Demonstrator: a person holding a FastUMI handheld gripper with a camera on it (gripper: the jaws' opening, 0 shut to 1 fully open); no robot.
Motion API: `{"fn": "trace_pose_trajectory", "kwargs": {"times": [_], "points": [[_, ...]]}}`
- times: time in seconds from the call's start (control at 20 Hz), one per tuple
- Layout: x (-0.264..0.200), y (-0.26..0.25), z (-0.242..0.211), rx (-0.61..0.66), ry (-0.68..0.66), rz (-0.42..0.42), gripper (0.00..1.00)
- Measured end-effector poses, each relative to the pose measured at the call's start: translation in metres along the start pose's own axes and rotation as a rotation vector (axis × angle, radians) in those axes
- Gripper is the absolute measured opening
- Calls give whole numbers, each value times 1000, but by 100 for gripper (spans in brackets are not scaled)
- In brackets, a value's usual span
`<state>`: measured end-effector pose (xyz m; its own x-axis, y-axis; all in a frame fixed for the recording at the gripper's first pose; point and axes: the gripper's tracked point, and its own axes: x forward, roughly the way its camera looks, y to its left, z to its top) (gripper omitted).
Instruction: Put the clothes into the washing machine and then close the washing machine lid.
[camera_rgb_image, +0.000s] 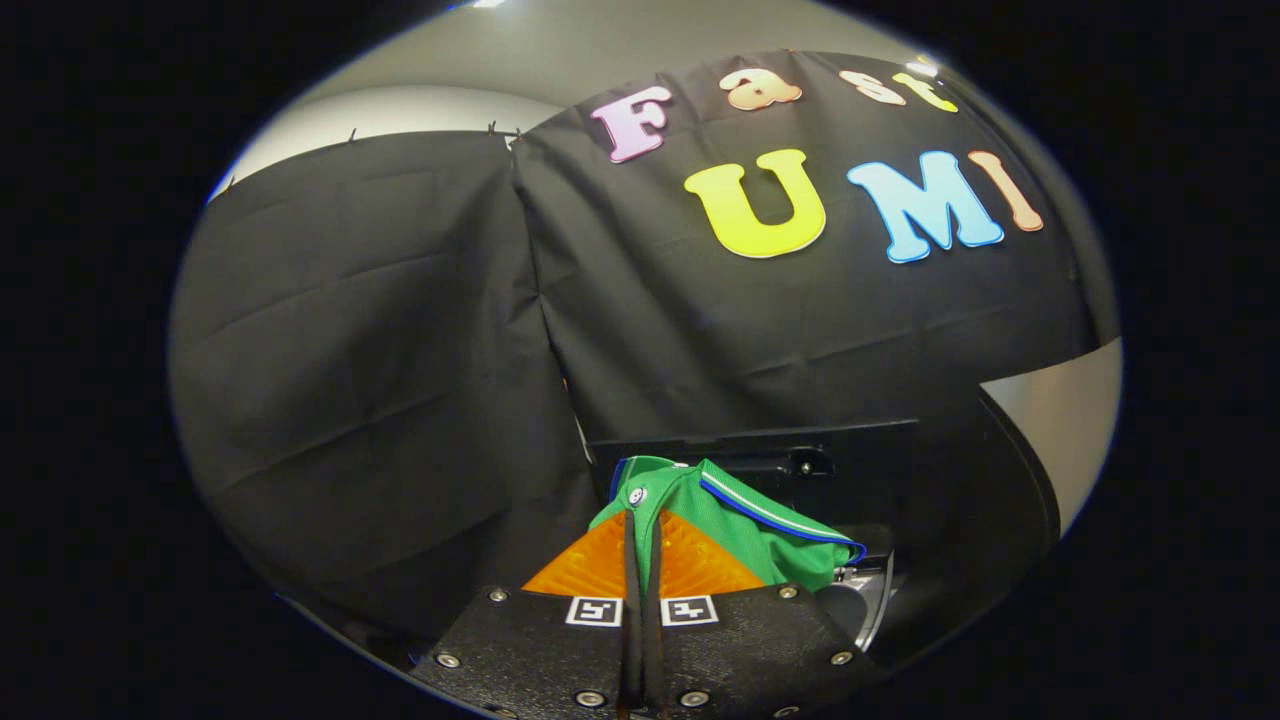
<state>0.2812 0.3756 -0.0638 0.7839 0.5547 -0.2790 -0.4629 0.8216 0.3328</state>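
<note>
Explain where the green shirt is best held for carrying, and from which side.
At the bunched fold near its buttoned collar, from above. The tool is already shut on the green shirt there, and the rest hangs free to one side.

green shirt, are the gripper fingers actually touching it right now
Touching. The gripper view shows the gripper with both fingers closed together on the green shirt, a thin fold of its cloth pinched between them and the rest bunched just ahead.
</note>
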Motion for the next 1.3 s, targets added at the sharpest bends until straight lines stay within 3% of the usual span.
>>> {"fn": "trace_pose_trajectory", "kwargs": {"times": [0.5,0.75,0.85,1.0,1.1,1.3], "points": [[45,-33,-97,-40,171,-108,0],[58,-50,-128,-49,251,-165,8],[53,-53,-134,-42,261,-180,21],[52,-50,-131,-58,263,-173,54],[46,-47,-126,-66,255,-167,60],[41,-45,-117,-59,239,-159,63]]}}
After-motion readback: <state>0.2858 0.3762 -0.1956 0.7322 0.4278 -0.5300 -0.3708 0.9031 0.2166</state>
